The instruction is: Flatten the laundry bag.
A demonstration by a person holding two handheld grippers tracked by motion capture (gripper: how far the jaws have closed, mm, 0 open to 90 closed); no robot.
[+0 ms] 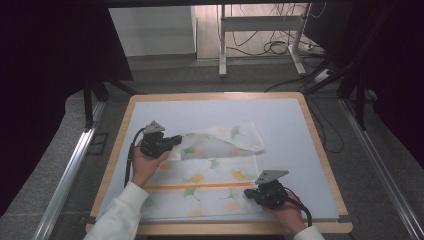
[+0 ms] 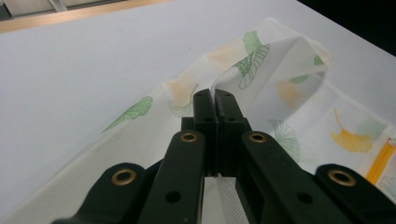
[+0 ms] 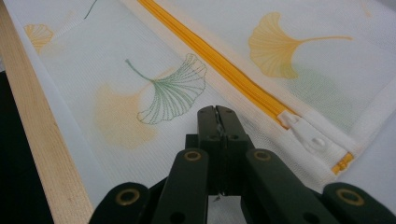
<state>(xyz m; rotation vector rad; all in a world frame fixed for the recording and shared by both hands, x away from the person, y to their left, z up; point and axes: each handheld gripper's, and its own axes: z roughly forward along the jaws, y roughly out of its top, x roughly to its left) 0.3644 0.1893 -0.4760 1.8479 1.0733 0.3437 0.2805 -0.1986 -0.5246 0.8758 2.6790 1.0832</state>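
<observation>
A white mesh bag (image 1: 210, 172) printed with green and yellow ginkgo leaves lies on the table, an orange zipper (image 1: 200, 186) running across it. My left gripper (image 1: 179, 140) is shut on the bag's far edge (image 2: 280, 84). That edge is lifted and folded over toward the right, and the white hem comes out between the jaw tips (image 2: 214, 95). My right gripper (image 1: 248, 192) is shut, its tips (image 3: 217, 111) resting on the mesh just beside the zipper pull (image 3: 306, 133). No cloth shows pinched between them.
A white mat (image 1: 280, 120) covers the wooden table (image 1: 320, 145), whose front rim (image 3: 37, 140) runs close to the bag. Metal rails flank the table, and a desk frame with cables stands behind it.
</observation>
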